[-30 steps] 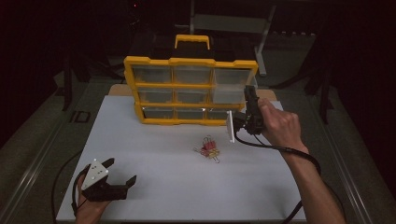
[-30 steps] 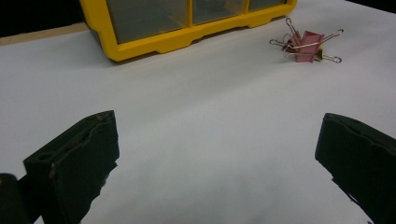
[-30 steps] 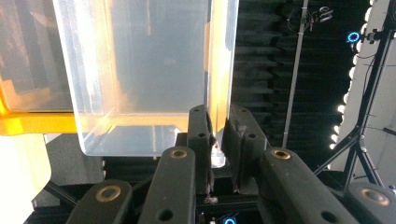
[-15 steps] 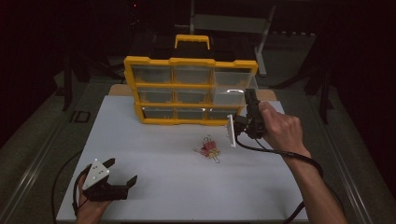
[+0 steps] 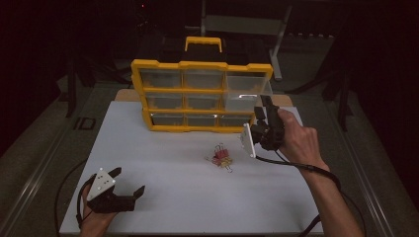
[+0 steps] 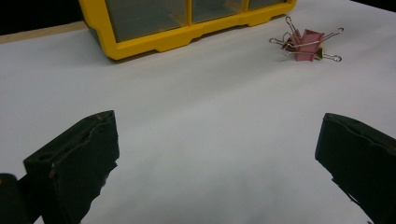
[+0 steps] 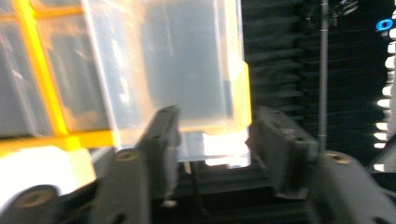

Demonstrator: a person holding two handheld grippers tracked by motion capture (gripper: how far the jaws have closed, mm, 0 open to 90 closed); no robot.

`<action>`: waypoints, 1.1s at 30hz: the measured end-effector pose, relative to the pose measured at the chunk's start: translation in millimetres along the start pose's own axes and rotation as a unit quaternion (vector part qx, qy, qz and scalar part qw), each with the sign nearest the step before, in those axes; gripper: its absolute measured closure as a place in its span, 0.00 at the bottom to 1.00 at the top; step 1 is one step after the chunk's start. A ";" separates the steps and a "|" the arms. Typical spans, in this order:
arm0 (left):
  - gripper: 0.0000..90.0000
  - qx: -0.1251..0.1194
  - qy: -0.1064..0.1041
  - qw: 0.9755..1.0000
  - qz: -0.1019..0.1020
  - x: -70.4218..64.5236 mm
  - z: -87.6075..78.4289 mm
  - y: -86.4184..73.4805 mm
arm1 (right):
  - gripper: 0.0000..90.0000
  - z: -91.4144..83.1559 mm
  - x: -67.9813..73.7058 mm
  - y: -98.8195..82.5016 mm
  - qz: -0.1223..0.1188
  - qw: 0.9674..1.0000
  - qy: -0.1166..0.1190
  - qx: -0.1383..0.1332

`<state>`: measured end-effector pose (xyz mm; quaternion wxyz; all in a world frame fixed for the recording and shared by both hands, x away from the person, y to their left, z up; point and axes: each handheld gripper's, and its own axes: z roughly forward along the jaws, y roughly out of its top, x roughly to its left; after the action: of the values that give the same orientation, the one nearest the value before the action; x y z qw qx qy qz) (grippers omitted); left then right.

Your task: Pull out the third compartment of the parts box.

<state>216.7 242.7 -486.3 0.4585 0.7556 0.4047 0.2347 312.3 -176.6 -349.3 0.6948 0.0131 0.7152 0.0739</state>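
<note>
Yellow drawer cabinet (image 5: 201, 96) stands at the table's far edge; the right gripper (image 5: 263, 116) clamps its top-right clear drawer (image 5: 248, 89), pulled partly out. Left gripper (image 5: 127, 183) rests wide open, empty, near binder clips (image 5: 222, 158).

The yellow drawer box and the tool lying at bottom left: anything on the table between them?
Nothing. The high view shows bare white tabletop between left tool and box.

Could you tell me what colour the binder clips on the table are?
Pink binder clips, with silver wire handles; clearest in the left gripper view.
</note>
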 end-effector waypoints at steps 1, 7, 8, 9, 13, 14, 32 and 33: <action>0.01 0.000 0.000 1.000 0.000 -0.2 0.0 0.0 | 0.43 -0.8 1.0 -0.4 0.004 1.000 0.001 0.000; 0.01 -0.001 0.001 1.000 -0.001 -0.3 -0.5 -0.1 | 0.20 -8.8 14.5 -3.1 0.040 0.999 -0.008 0.003; 0.01 -0.001 0.001 1.000 -0.001 -0.2 -0.7 -0.2 | 0.19 -10.1 15.8 -3.4 0.046 0.999 -0.005 0.003; 0.01 -0.001 0.001 1.000 -0.002 -0.2 -0.7 -0.2 | 0.19 -12.6 18.3 -4.0 0.063 0.998 -0.001 0.001; 0.01 -0.002 0.001 1.000 0.000 -0.1 -1.2 -0.2 | 0.19 -19.5 30.9 -6.0 0.092 0.995 0.024 -0.002; 0.01 -0.002 0.001 1.000 0.000 -0.1 -1.3 -0.2 | 0.19 -20.6 34.6 -6.7 0.095 0.995 0.029 -0.004; 0.01 -0.006 0.002 1.000 -0.008 1.7 -0.2 -1.7 | 0.20 -35.1 84.5 -38.8 0.305 0.942 0.140 0.022; 0.01 -0.006 0.002 1.000 -0.008 1.7 -0.2 -1.7 | 0.20 -35.1 84.5 -38.8 0.305 0.942 0.140 0.022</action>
<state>216.8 244.6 -487.7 0.4637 0.7493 0.4103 0.2349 277.7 -207.8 -437.1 0.5316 0.2357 0.7683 0.2675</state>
